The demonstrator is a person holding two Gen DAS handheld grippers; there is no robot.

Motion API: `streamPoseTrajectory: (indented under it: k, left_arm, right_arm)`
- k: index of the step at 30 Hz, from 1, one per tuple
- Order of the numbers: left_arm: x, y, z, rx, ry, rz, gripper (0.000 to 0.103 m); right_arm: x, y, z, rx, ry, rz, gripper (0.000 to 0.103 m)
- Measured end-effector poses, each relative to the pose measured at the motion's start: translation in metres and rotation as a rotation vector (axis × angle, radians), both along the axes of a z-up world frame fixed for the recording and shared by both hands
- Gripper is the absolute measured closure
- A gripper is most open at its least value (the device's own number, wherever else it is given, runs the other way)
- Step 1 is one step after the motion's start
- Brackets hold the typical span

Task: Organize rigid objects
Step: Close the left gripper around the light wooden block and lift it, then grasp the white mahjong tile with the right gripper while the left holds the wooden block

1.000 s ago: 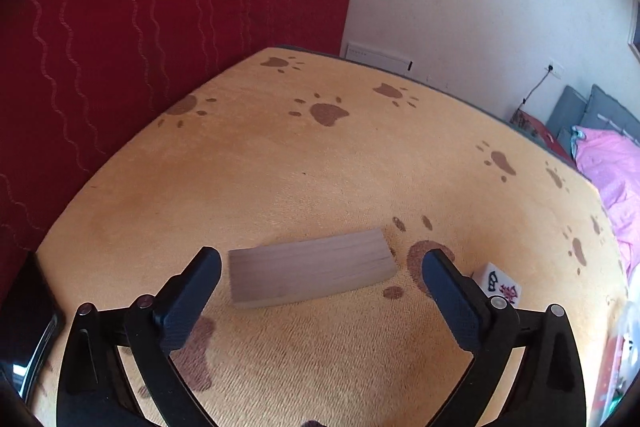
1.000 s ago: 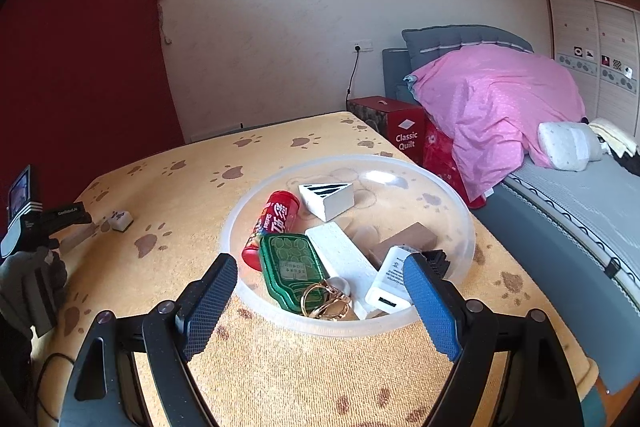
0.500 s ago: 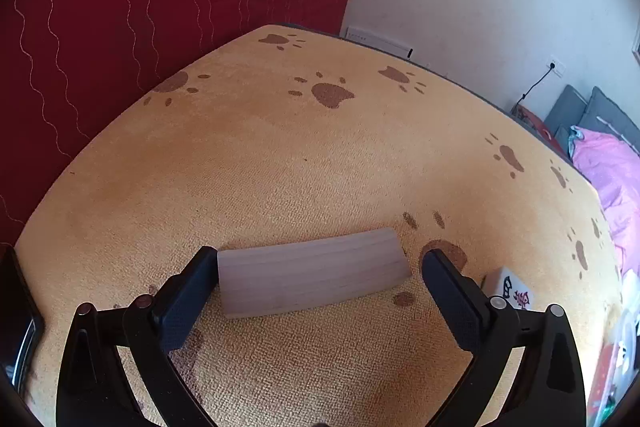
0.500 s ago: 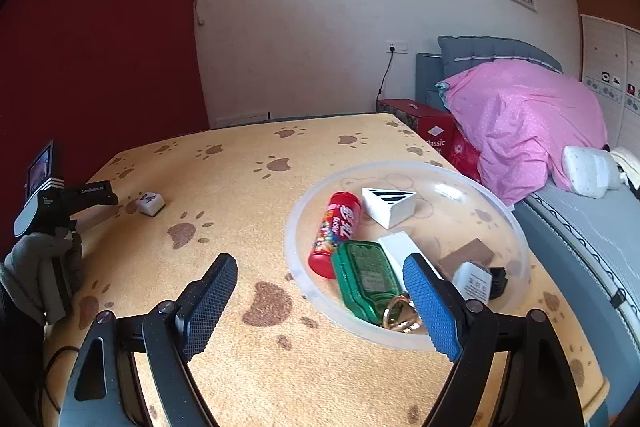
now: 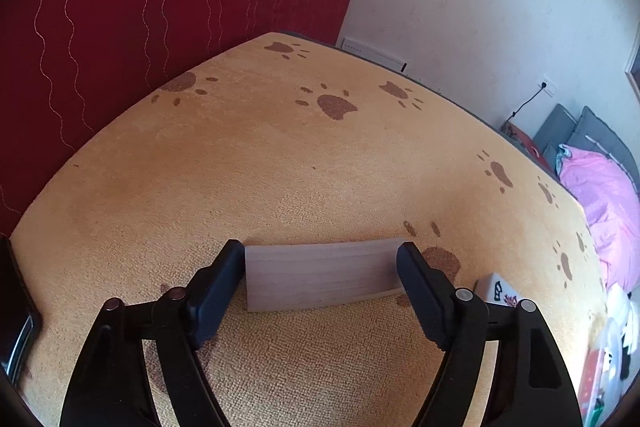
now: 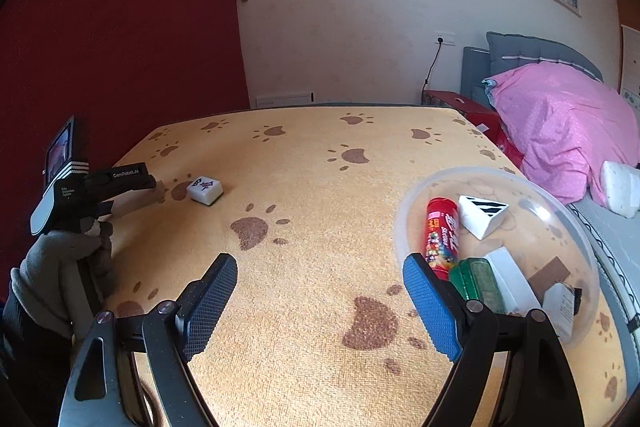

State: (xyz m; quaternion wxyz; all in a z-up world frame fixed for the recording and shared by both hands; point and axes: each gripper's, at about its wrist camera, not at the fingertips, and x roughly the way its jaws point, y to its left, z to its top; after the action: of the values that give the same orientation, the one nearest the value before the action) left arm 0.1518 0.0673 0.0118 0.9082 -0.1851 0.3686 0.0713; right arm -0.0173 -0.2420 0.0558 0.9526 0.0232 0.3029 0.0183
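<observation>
- The left gripper (image 5: 320,263) has narrowed since half a second ago; its fingers now clamp the ends of the wooden block (image 5: 320,275) on the paw-print cloth (image 5: 280,155).
- The right gripper (image 6: 320,291) stays spread wide and empty, now swung left of the clear bowl (image 6: 576,227).

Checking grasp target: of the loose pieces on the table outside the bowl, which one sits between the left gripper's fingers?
The wooden block. The left gripper has a finger at each of its ends. The white mahjong tile lies outside the fingers, to the right.

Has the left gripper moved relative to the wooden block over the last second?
Yes. The left gripper has advanced toward the wooden block and closed in; its fingers now bracket the block's two ends.
</observation>
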Motion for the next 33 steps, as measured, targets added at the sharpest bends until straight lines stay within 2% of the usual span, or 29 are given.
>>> streamPoseTrajectory:
  k: [2, 4, 7, 10, 13, 15, 19, 24, 33]
  left_arm:
    - [0.002, -0.002, 0.000, -0.005, 0.001, -0.019, 0.011]
    - [0.004, -0.007, 0.000, 0.014, 0.013, -0.033, 0.006]
    - [0.011, -0.019, -0.001, 0.087, 0.059, -0.048, 0.002]
    - [0.015, -0.026, -0.002, 0.139, 0.092, -0.049, 0.002]
    - [0.016, -0.028, -0.003, 0.155, 0.100, -0.054, 0.003]
    - [0.015, -0.027, -0.002, 0.161, 0.096, -0.039, 0.008]
    - [0.012, -0.022, -0.001, 0.128, 0.070, -0.044, 0.008]
    - [0.002, -0.015, 0.004, 0.078, -0.003, -0.041, 0.008]
    - [-0.016, -0.022, 0.023, 0.090, -0.111, -0.052, 0.008]
  right_arm:
    - [0.000, 0.003, -0.003, -0.001, 0.011, 0.006, 0.015]
    - [0.001, 0.005, -0.005, -0.001, 0.019, 0.008, 0.015]
    - [0.001, 0.006, -0.006, -0.002, 0.023, 0.007, 0.015]
    - [0.002, 0.006, -0.006, -0.004, 0.021, 0.005, 0.015]
    - [0.002, 0.007, -0.007, -0.004, 0.025, 0.003, 0.015]
    - [0.002, 0.007, -0.008, -0.004, 0.026, 0.003, 0.015]
    - [0.003, 0.007, -0.008, -0.005, 0.026, 0.001, 0.015]
    - [0.014, 0.009, -0.006, 0.012, 0.041, 0.015, 0.015]
    - [0.072, 0.034, -0.007, 0.090, 0.131, 0.106, 0.015]
